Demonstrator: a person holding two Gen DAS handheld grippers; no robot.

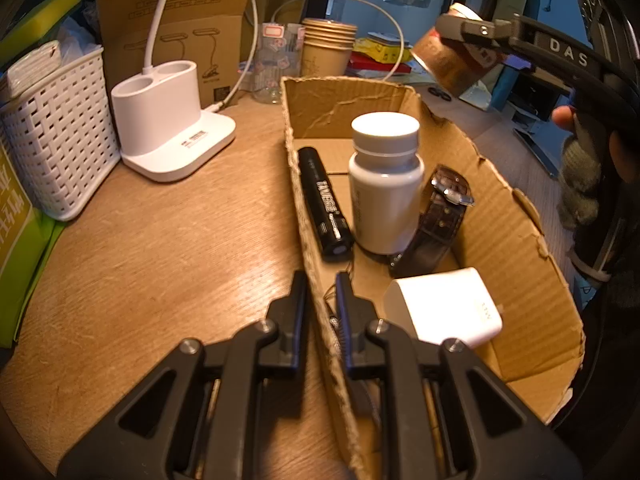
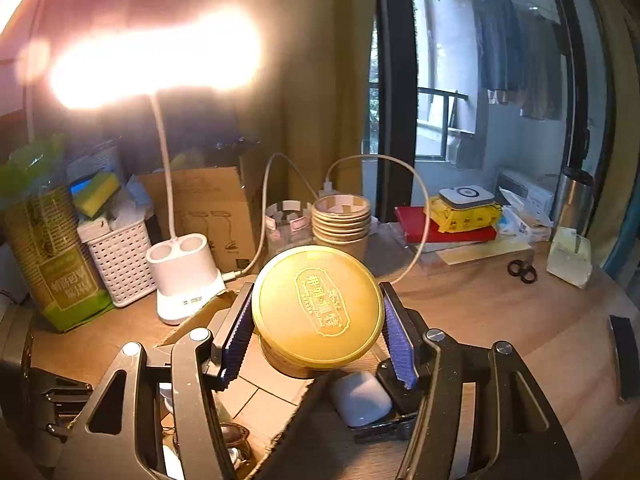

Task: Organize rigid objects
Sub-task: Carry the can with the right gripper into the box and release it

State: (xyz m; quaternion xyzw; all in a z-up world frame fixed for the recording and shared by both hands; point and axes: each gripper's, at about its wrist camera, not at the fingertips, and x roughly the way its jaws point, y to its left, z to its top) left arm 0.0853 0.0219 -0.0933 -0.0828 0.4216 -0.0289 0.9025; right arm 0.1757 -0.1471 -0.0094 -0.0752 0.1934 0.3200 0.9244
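Note:
A cardboard box point(image 1: 520, 240) lies on the wooden desk. In it are a white pill bottle point(image 1: 384, 184), a black flashlight point(image 1: 324, 204), a brown watch point(image 1: 436, 220) and a white charger block point(image 1: 444, 308). My left gripper point(image 1: 322, 296) is shut on the box's left wall, one finger on each side. My right gripper point(image 2: 318, 316) is shut on a round gold-lidded tin point(image 2: 318, 308), held in the air above the box; the tin also shows in the left wrist view point(image 1: 452, 56). The box point(image 2: 272, 396) lies below the tin.
A white lamp base point(image 1: 172, 132) and a white woven basket point(image 1: 60, 140) stand left of the box. Stacked paper cups point(image 1: 326, 48), a plastic cup and a brown carton stand behind. Scissors point(image 2: 522, 270), books and wipes lie at the desk's right.

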